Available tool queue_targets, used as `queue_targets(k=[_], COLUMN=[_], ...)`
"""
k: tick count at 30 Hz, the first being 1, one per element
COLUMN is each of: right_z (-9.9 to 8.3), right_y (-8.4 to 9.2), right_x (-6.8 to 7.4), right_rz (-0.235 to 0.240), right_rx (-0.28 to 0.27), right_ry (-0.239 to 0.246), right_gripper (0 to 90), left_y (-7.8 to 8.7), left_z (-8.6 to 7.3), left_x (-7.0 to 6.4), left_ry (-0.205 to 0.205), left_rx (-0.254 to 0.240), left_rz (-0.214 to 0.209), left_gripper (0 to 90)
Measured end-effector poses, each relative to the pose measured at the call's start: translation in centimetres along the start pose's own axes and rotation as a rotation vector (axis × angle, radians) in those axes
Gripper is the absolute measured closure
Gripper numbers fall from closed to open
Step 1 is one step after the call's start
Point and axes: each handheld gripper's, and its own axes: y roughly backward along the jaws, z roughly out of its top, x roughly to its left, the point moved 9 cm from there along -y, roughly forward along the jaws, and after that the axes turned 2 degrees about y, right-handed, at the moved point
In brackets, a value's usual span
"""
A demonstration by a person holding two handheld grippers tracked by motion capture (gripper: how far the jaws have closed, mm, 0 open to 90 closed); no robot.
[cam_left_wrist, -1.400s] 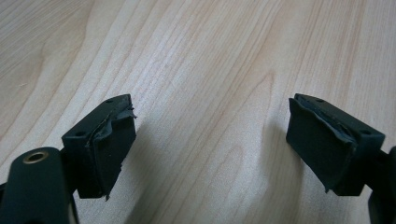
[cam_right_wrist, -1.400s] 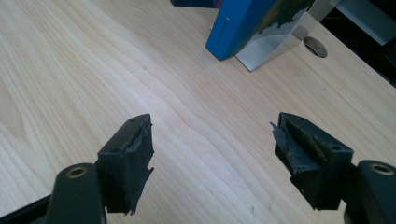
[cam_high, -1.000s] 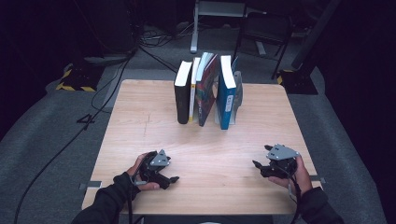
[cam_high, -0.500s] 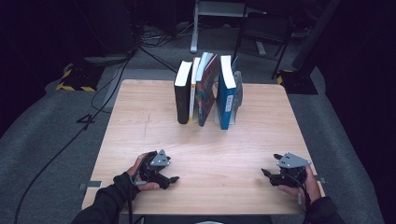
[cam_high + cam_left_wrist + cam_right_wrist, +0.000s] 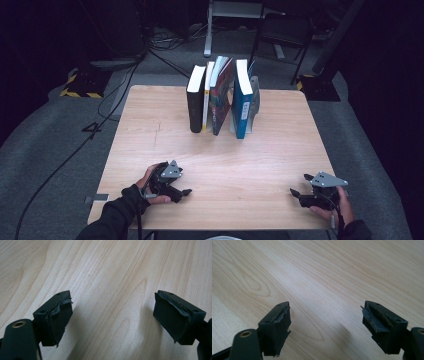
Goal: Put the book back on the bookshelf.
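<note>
On the blue book [image 5: 242, 107] — a white spine label, writing too small to read.

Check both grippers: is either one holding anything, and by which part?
Nothing is held. The left gripper and the right gripper both stand open over bare table, near its front edge, far from the books.

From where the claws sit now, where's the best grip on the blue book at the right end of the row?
Probably its near spine edge, high up. The blue book stands upright, spine facing the person, with its right face partly free beside the bookend. Come in from the front with the open right claw.
</note>
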Motion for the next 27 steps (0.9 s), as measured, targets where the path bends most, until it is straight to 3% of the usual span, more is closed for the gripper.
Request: queue_targets(k=[2, 6, 11, 27], right_z=[-0.3, -1.5, -2.4, -2.5], right_y=[0.0, 0.3, 0.7, 0.9], right_x=[-0.1, -0.7, -1.1, -1.2], right_rz=[-0.005, -0.003, 0.038, 0.033], right_rx=[0.001, -0.015, 0.002, 0.002], right_ry=[-0.009, -0.077, -0.161, -0.159], right_gripper=[21.6, 19.9, 18.3, 18.3], left_y=[0.0, 0.0, 0.0, 0.0], left_z=[0.0, 0.0, 0.0, 0.0], left_x=[0.0, 0.0, 0.0, 0.0], left_ry=[0.000, 0.000, 0.000, -0.002], left_rx=[0.000, 0.000, 0.000, 0.000], left_rz=[0.000, 0.000, 0.000, -0.001], left_gripper=[15.7, 15.7, 15.7, 15.7])
